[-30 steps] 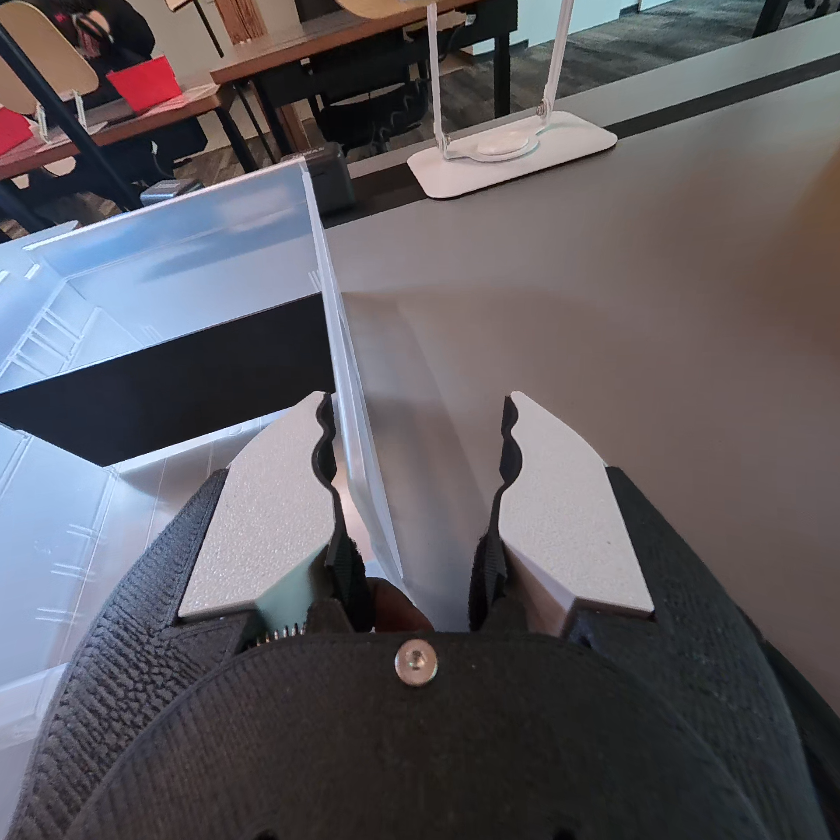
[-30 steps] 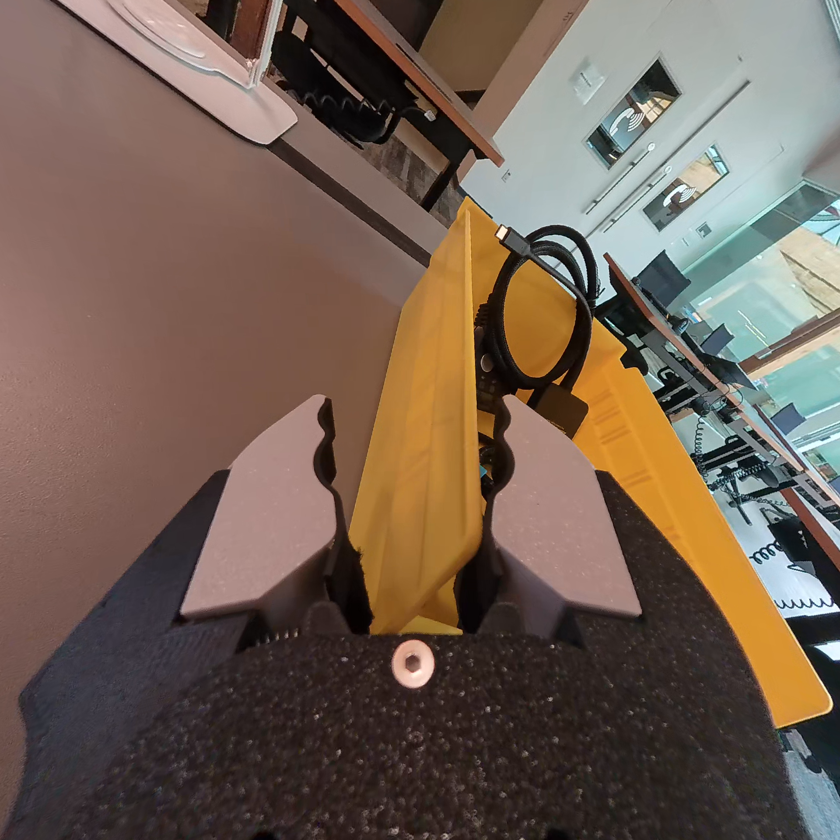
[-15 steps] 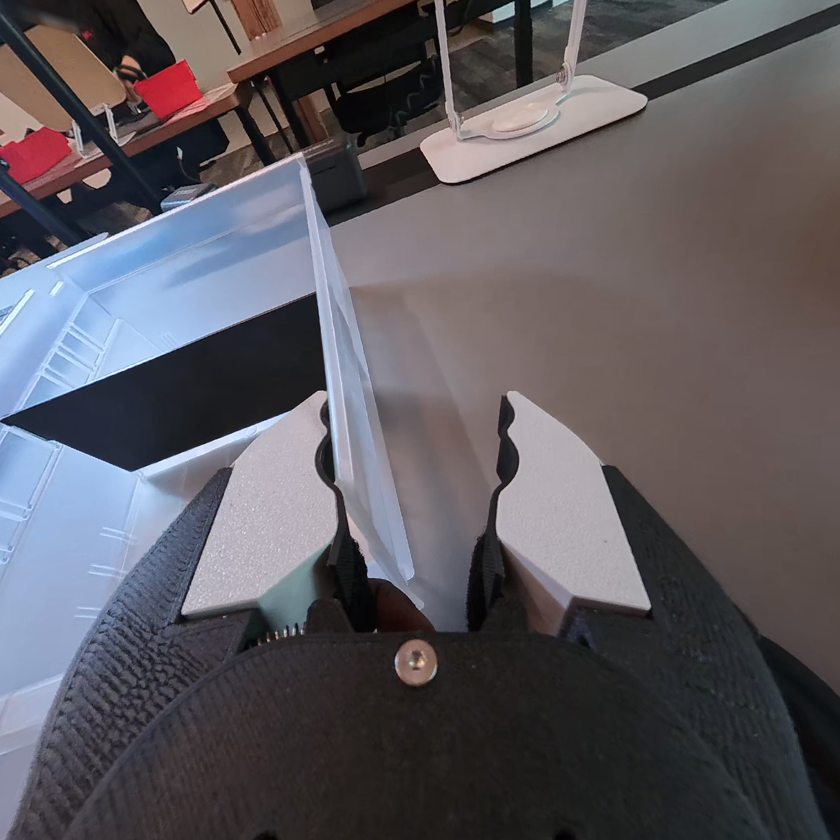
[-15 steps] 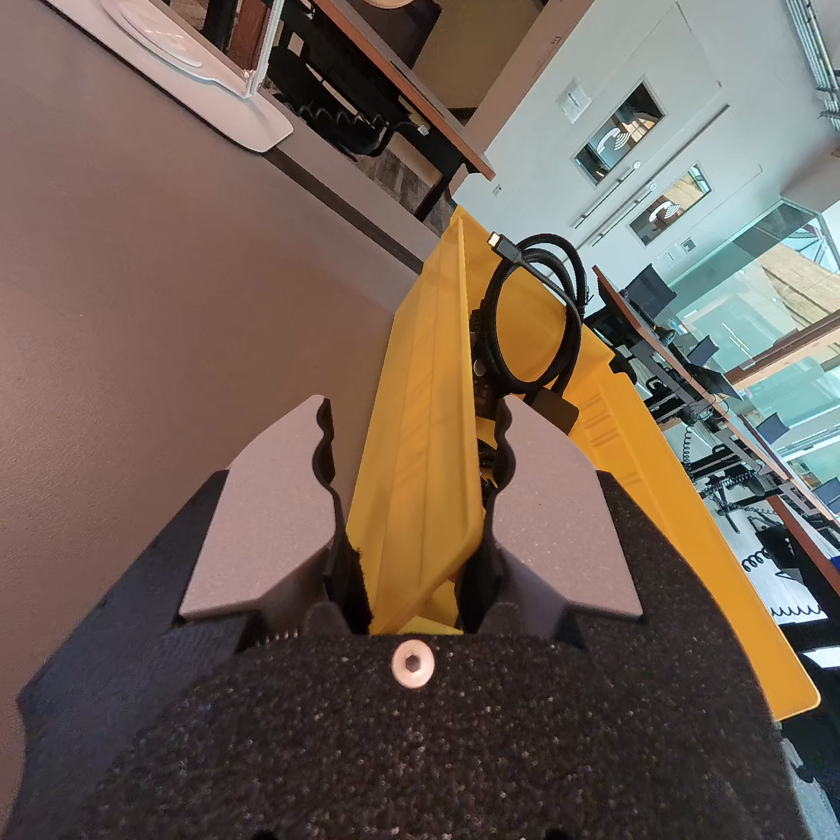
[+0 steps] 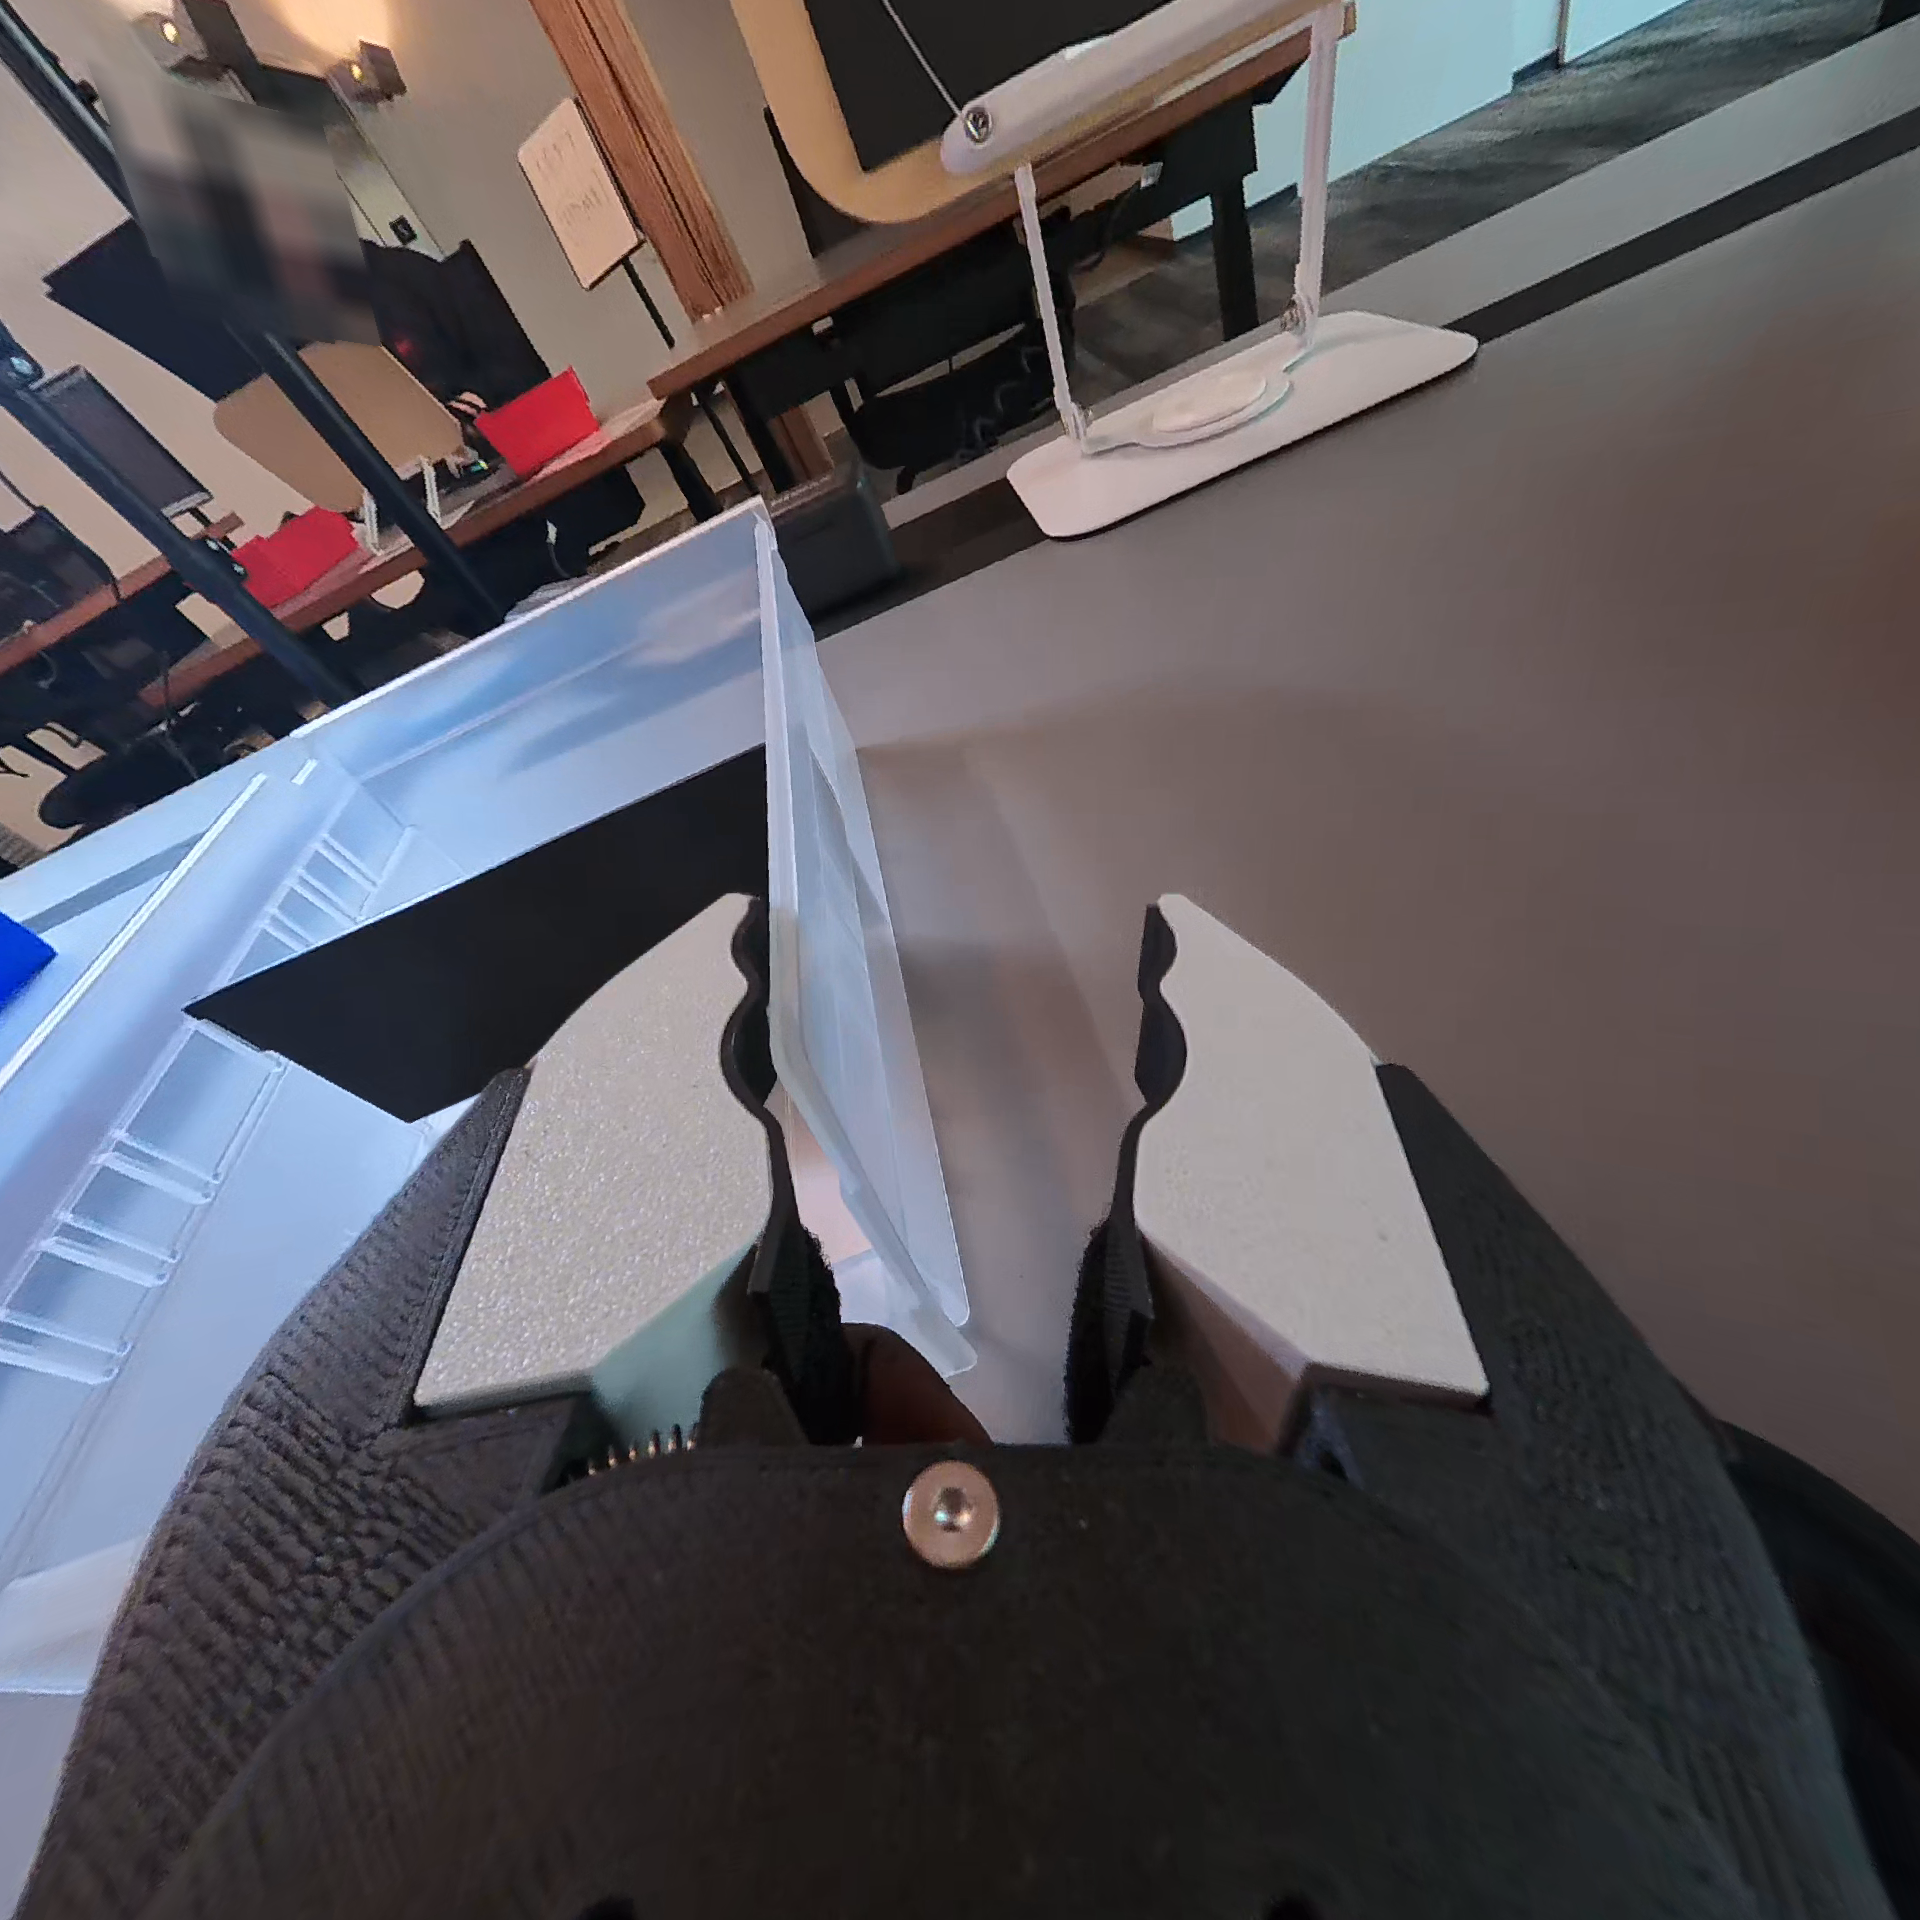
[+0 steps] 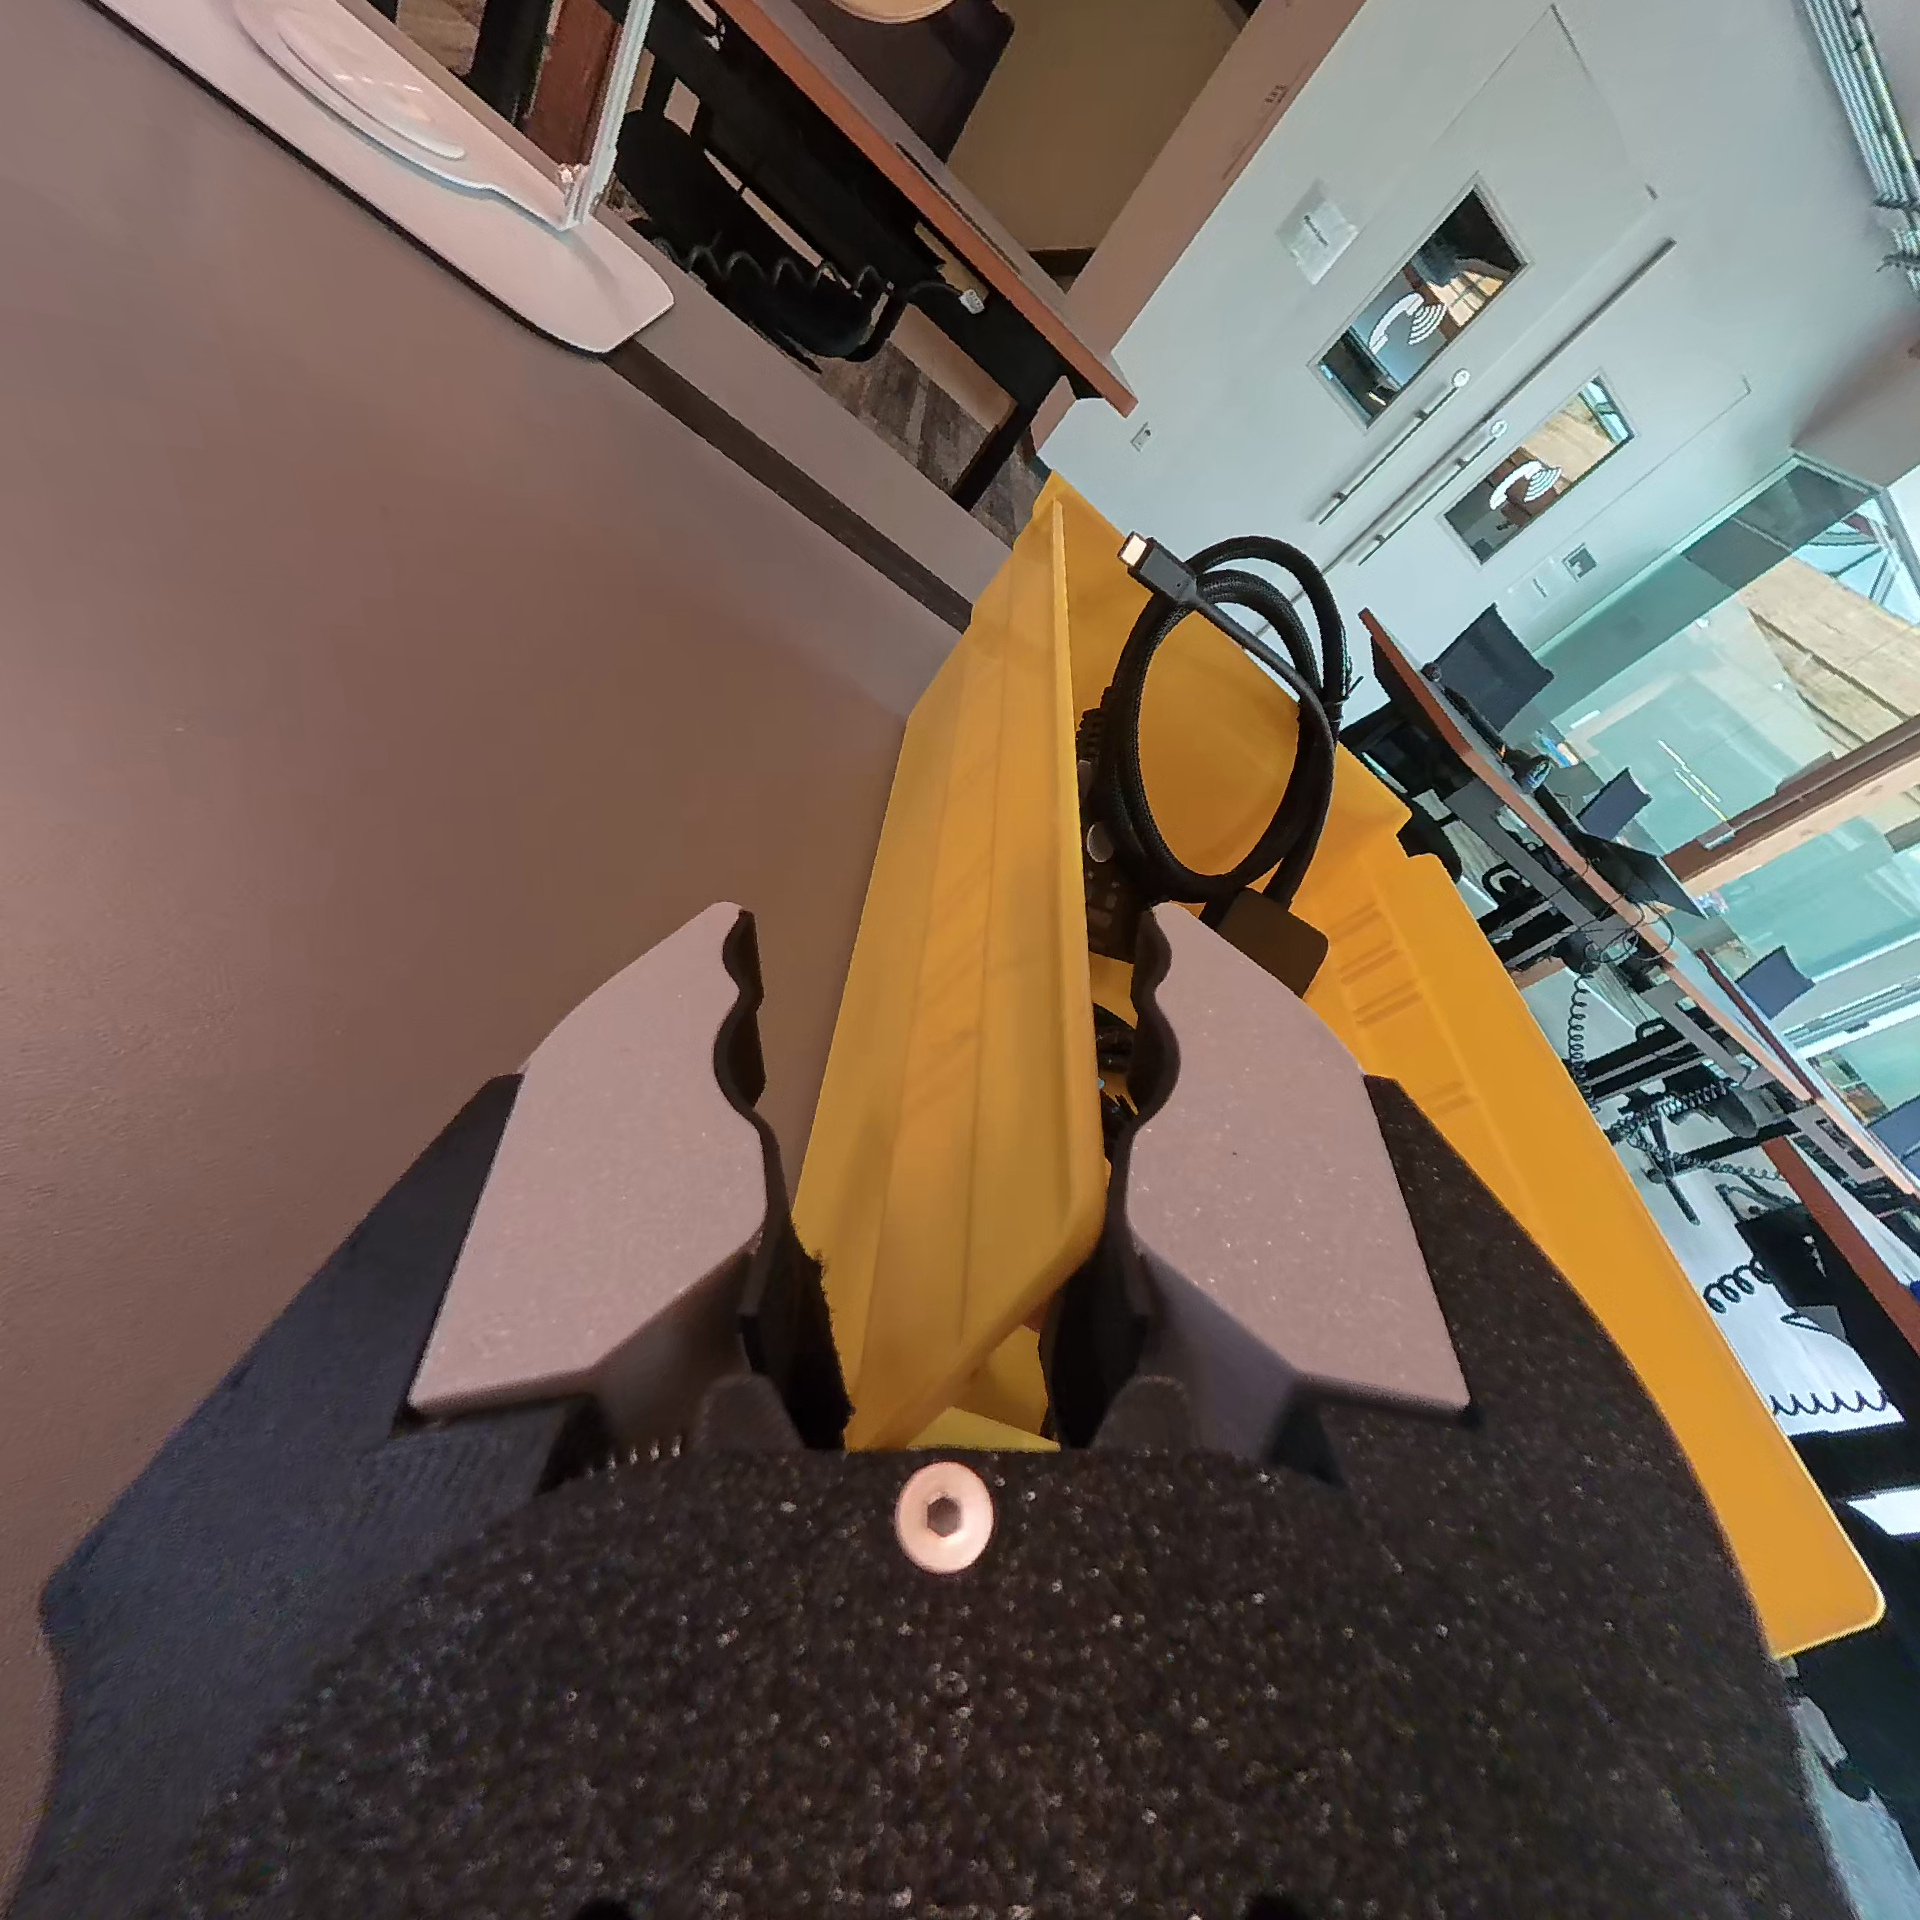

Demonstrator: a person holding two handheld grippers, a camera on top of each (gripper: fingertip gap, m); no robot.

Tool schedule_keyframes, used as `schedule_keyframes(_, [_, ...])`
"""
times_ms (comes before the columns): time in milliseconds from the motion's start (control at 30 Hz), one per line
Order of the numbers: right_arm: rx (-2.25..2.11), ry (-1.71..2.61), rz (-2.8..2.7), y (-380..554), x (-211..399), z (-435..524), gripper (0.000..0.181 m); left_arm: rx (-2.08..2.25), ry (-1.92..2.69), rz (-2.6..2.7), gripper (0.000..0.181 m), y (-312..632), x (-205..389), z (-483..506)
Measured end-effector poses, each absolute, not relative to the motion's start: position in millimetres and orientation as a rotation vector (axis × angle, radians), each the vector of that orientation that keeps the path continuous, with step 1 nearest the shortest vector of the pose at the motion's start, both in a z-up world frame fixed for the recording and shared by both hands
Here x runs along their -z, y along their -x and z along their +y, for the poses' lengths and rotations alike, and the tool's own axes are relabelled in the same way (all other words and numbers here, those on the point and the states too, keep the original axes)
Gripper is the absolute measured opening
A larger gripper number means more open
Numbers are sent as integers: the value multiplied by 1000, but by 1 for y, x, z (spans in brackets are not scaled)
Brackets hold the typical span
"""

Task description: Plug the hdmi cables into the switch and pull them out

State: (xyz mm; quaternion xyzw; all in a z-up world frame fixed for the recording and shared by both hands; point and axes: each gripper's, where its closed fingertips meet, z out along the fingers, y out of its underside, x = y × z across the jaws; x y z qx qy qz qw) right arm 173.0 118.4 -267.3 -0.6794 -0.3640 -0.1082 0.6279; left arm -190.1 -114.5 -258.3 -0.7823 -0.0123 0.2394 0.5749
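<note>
My left gripper (image 5: 951, 1023) is sitting with its jaws apart, straddling the side wall of the clear plastic bin (image 5: 821, 935), inner finger touching it. A black panel (image 5: 488, 966) is lying inside that bin. My right gripper (image 6: 945, 1023) is also gaping wide over the yellow bin (image 6: 966, 1039) wall, not clamping. The coiled black hdmi cable (image 6: 1226, 748) is poking up inside the yellow bin just past the fingertips. Both bins are resting on the gray table (image 5: 1455, 727), white lamp base (image 5: 1236, 426) further back.
</note>
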Motion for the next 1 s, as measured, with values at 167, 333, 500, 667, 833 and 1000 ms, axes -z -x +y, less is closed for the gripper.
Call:
schedule_keyframes(167, [241, 1561, -838, -173, 268, 118, 69, -528, 1875, -47, 68, 193, 264, -112])
schedule_keyframes(333, [217, 1568, -845, -172, 268, 118, 68, -508, 1875, -49, 68, 192, 265, -112])
schedule_keyframes(500, [156, 1588, -848, -169, 269, 117, 59, -496, 1856, -53, 64, 192, 262, -113])
schedule_keyframes(667, [-1, 1635, -817, -168, 268, 114, 42, -464, 1884, -90, 63, 197, 265, -111])
schedule_keyframes(833, [-69, 1656, -769, -174, 266, 112, 31, -439, 1893, -147, 40, 205, 265, -111])
schedule_keyframes(1000, [-157, 1698, -692, -182, 264, 114, 18, -466, 1857, -157, 8, 208, 260, -115])
